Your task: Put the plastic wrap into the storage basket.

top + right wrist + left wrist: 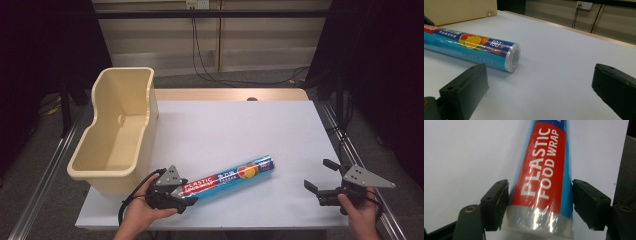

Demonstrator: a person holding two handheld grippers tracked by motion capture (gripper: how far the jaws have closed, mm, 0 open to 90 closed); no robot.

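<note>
Counted items on the work surface: 1 roll of plastic food wrap, lying on its side; 1 beige plastic tub, set at the table's left edge; 1 table with a pale top. 2 hand-held grippers are counted: the left gripper and the right gripper, each with 2 black jaws. 2 hands are seen, 1 per gripper.

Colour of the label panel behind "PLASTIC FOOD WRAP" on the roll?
Red, white lettering, on the plastic wrap roll; clearest in left gripper view.
</note>
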